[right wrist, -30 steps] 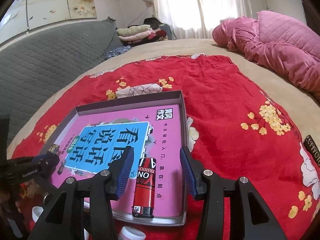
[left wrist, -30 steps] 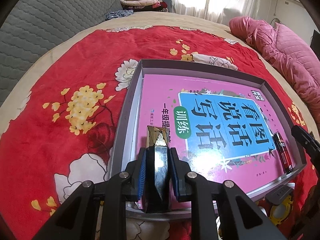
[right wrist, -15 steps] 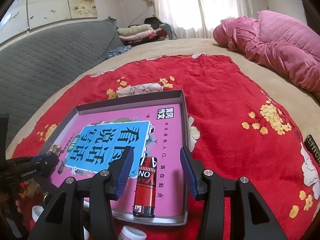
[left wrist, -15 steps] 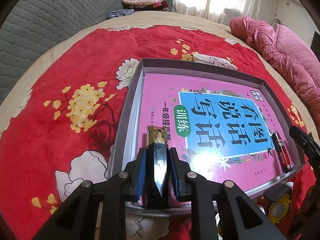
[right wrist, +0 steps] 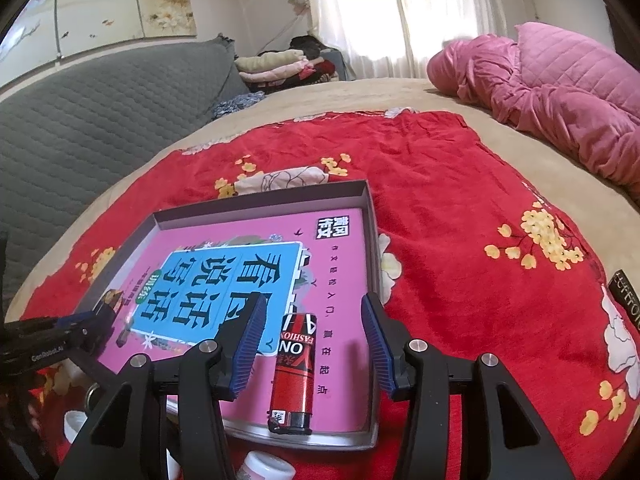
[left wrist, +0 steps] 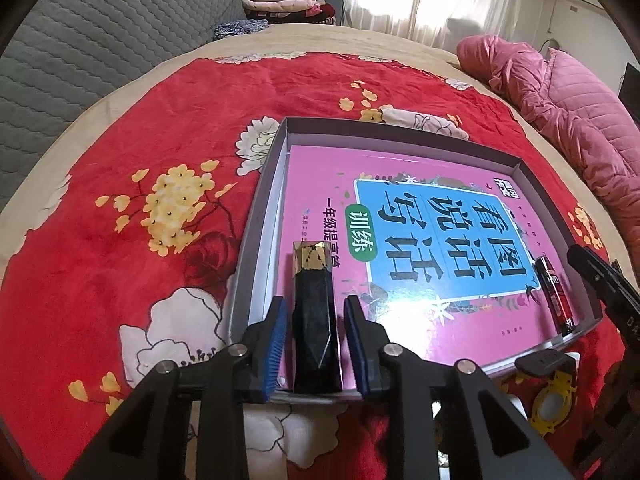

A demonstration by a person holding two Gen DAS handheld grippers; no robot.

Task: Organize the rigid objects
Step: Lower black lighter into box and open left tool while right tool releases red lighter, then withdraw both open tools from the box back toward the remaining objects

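A: Where is the left hand-held gripper (left wrist: 316,328)?

B: Over the near left corner of the grey tray (left wrist: 256,240). Its jaws are opening; the dark faceted case with a gold cap (left wrist: 314,320) lies between the blue pads, with a thin gap on each side, so nothing presses on it. The case rests on the pink book (left wrist: 400,240) that fills most of the tray, its base at the tray's near rim.

A: And the right one?

B: The right hand-held gripper (right wrist: 314,344) stands wide at the tray's near right corner. The red lighter (right wrist: 294,376) lies between its fingers, touching neither, its dark end at the near rim and just beside the right wall.

A: Room around the tray?

B: The red floral blanket (left wrist: 140,160) is bare to the left, beyond the far rim, and to the right. The near side is crowded: a yellow and black tape measure (left wrist: 554,404) and a white-capped jar (right wrist: 264,468) lie just beside the rim. The pink quilted jacket (right wrist: 560,92) is well apart, at the bed's far edge.
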